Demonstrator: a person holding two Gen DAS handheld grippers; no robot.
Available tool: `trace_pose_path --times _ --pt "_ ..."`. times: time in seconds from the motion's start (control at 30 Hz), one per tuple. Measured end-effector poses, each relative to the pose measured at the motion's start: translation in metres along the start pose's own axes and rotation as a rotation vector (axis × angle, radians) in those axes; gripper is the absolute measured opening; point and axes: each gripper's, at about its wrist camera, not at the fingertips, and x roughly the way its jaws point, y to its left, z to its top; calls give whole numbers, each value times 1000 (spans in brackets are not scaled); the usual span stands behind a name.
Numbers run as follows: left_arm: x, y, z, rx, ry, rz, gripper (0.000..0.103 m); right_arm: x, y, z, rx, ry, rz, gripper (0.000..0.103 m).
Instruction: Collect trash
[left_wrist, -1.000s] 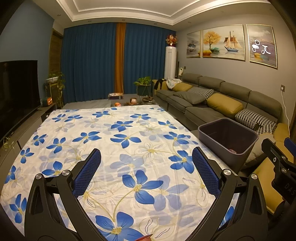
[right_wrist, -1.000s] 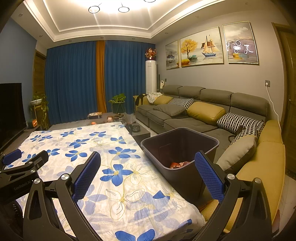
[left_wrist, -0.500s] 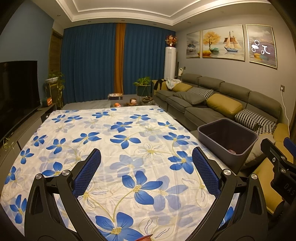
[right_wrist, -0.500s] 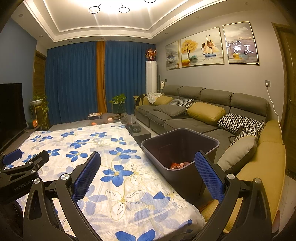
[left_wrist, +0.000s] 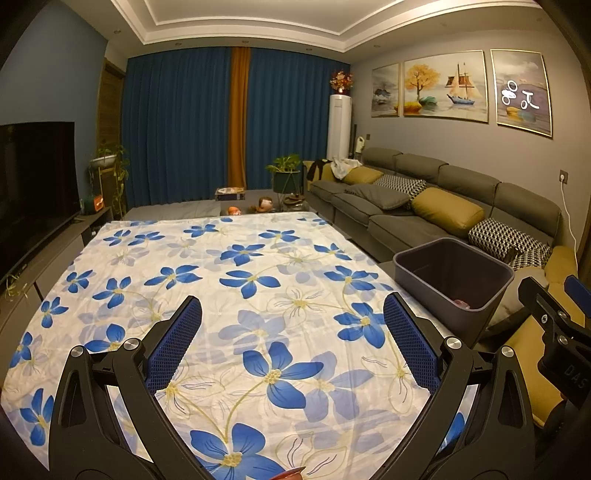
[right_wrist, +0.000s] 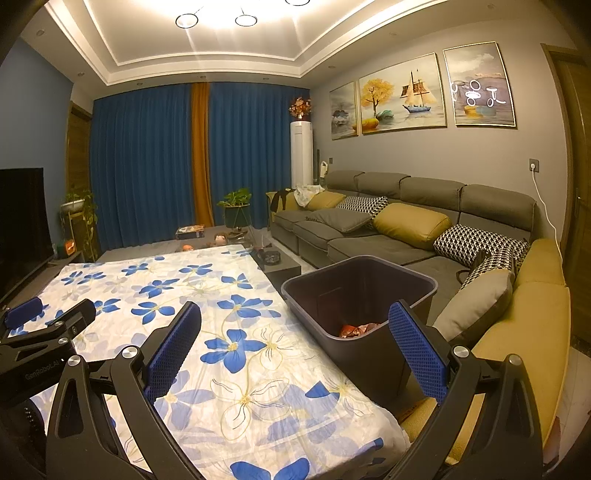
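Observation:
A dark grey bin (right_wrist: 369, 314) stands beside the right edge of the table; red and orange trash (right_wrist: 356, 328) lies at its bottom. The bin also shows in the left wrist view (left_wrist: 454, 280) with a bit of pinkish trash (left_wrist: 461, 303) inside. My left gripper (left_wrist: 291, 339) is open and empty above the table's flowered cloth (left_wrist: 236, 295). My right gripper (right_wrist: 293, 343) is open and empty, over the table's right edge next to the bin. A small red-brown thing (left_wrist: 291, 473) peeks in at the bottom edge of the left wrist view.
A long grey sofa (right_wrist: 388, 229) with yellow and patterned cushions runs along the right wall behind the bin. A low dark side table (right_wrist: 273, 260) stands beyond the bin. A TV (left_wrist: 33, 177) on a low cabinet lines the left. Plants and small items sit by the blue curtains.
Both grippers stay open and almost still. The views have shifted only very slightly.

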Motion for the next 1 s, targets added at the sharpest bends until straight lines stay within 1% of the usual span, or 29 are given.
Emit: trace_pose_path --times 1.0 --pt "-1 -2 4 1 -2 -1 97 0 -1 0 3 -1 0 98"
